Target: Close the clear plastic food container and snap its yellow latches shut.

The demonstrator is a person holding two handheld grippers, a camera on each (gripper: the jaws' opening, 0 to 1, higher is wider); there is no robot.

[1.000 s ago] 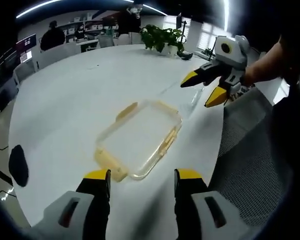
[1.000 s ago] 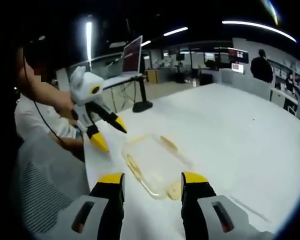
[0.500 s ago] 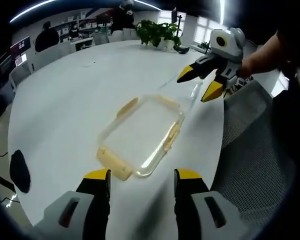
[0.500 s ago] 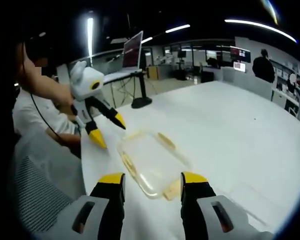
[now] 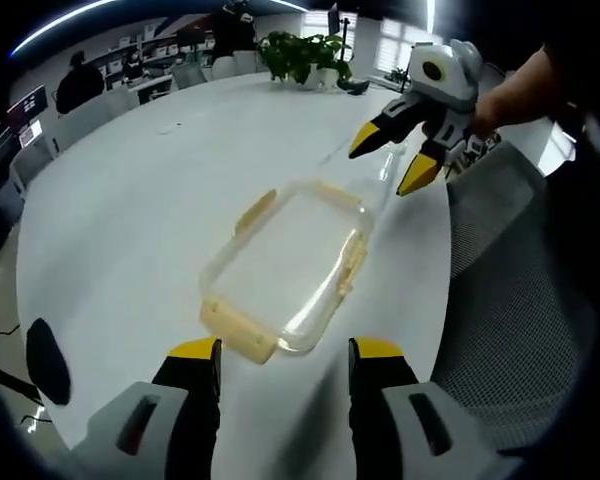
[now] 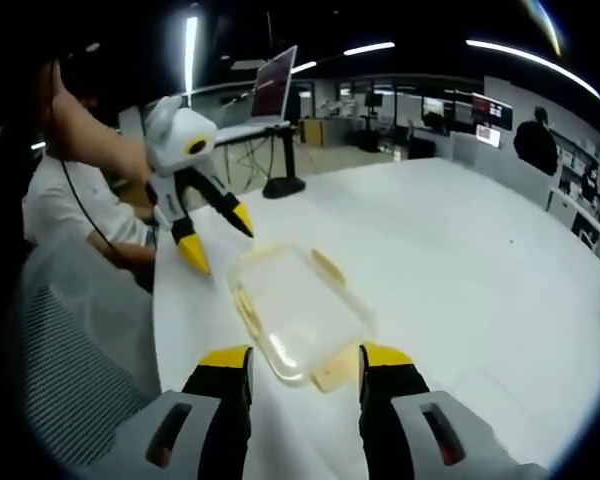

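**Grippers closing in on the box, latches not yet touched**

Your left gripper stands with its jaws apart and nothing between them, hovering just short of the near end of the box. Your right gripper is likewise spread and empty, its tips above the box's near corner in its own view.

Over the last second both have drifted closer. In the left gripper view the box sits a little nearer your tips than before, and the right gripper has come in lower at the box's far end. In the right gripper view the left gripper now hangs just beside the far corner, jaws open.

The box lies flat on the white desk, near the edge on your side. The clear lid appears to be seated already, though I cannot tell for certain. The yellow latches along its edges look splayed outward, not snapped down.

So I judge closing is likely done and latching is all ahead. Next you would press one latch down while the other gripper steadies the box; it is light and may slide on the smooth desk.
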